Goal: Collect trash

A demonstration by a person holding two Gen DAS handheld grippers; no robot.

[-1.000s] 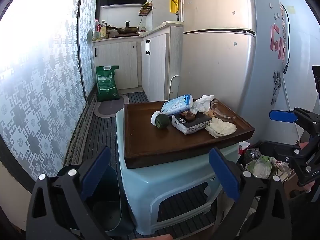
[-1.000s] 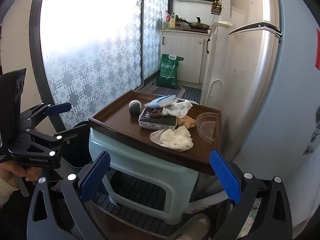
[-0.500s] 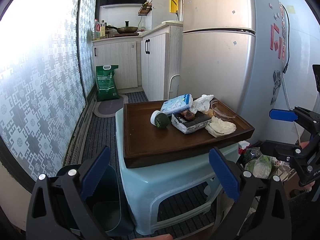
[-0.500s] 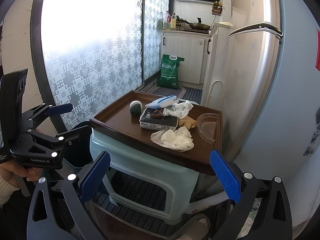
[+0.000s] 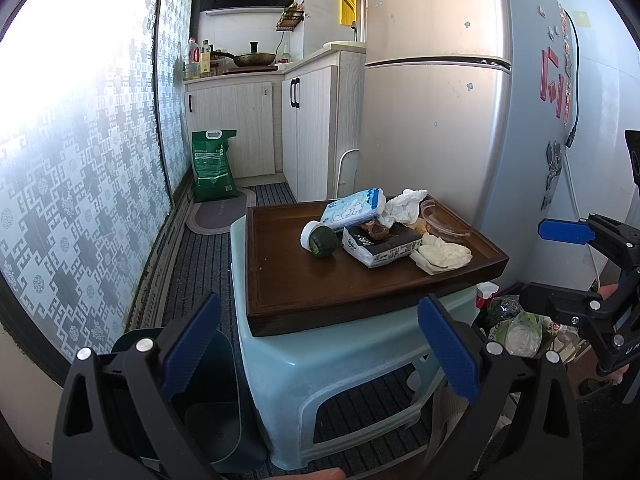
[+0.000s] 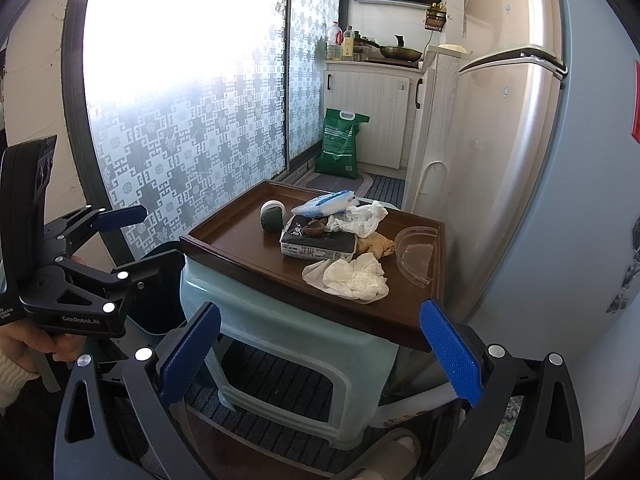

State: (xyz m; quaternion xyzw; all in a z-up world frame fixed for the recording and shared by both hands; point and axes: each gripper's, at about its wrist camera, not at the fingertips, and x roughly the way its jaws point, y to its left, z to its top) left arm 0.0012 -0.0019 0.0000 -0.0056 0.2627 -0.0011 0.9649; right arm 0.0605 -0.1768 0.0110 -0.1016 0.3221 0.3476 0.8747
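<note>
Left wrist view shows the left gripper (image 5: 318,344) with jaws spread wide and holding nothing, low before a brown tray (image 5: 320,280) on a pale plastic stool (image 5: 320,364). The right gripper (image 6: 320,354) is likewise wide open and empty. All the trash lies on the tray's far half: a crumpled white tissue (image 6: 352,278) nearest its front edge, a flat black packet (image 6: 318,242), a blue-white wrapper (image 5: 354,208), a thin white bag (image 6: 358,218), a clear plastic lid (image 6: 416,250) and a dark green round thing (image 5: 322,242). The tissue looks light and soft, best pinched at its bunched middle; the lid is probably stiff, slippery and likely to skid. A dark bin (image 5: 208,396) stands left of the stool, the fridge (image 5: 436,120) close behind.
</note>
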